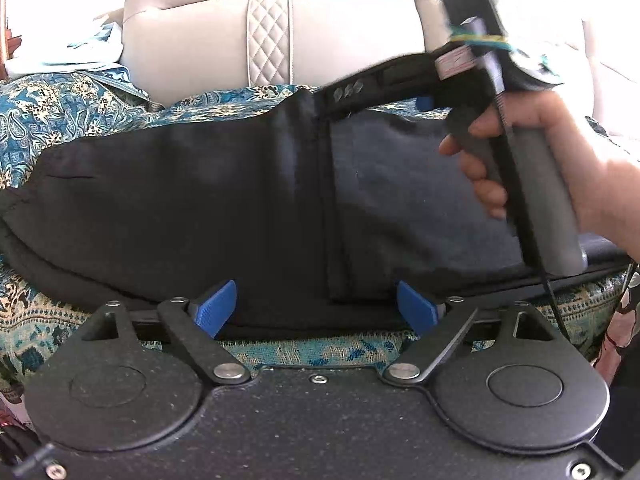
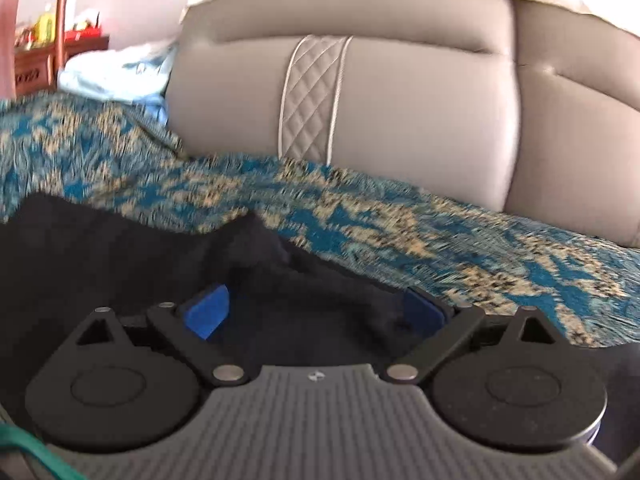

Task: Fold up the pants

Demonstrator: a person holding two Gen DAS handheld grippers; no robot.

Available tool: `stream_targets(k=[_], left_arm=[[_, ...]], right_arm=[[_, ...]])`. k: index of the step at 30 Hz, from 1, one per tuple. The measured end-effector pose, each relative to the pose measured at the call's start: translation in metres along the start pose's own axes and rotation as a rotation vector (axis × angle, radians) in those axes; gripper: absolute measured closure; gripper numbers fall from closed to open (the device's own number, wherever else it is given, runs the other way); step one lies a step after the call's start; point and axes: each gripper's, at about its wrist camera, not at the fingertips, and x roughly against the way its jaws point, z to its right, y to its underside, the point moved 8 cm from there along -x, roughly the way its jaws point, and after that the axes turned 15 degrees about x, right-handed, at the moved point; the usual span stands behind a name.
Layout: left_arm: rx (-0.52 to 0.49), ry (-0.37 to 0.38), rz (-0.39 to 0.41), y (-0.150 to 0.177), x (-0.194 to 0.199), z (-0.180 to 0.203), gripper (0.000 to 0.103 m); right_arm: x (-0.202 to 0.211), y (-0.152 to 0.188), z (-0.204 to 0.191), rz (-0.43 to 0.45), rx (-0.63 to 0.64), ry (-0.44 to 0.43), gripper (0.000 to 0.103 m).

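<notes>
1. The black pants lie flat across the patterned teal cover of the sofa.
2. The left gripper stands with fingers apart at the pants' near edge.
3. The right gripper has fingers spread, with pants fabric bunched between them.

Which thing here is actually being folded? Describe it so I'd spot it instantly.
Start at the beige padded headboard, then drop to the teal patterned bedspread. Spread across it lie the pants: the only plain black cloth there, unpatterned.
</notes>
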Motion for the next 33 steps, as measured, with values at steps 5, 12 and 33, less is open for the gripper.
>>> stream_targets(k=[5,12,33], left_arm=[[0.035,0.008,-0.006,-0.007,0.006,-0.009,0.015],[0.186,-0.015,0.021,-0.03,0.017,-0.062,0.01],[0.544,-0.273,0.141,-0.087,0.013,-0.25,0.009]], right_arm=[[0.027,0.001,0.009,0.039,-0.075,0.016,0.0],[0.058,0.019,0.001,0.025,-0.051,0.085,0.0],[0.109,0.058,-0.075,0.0,0.211,0.1,0.0]])
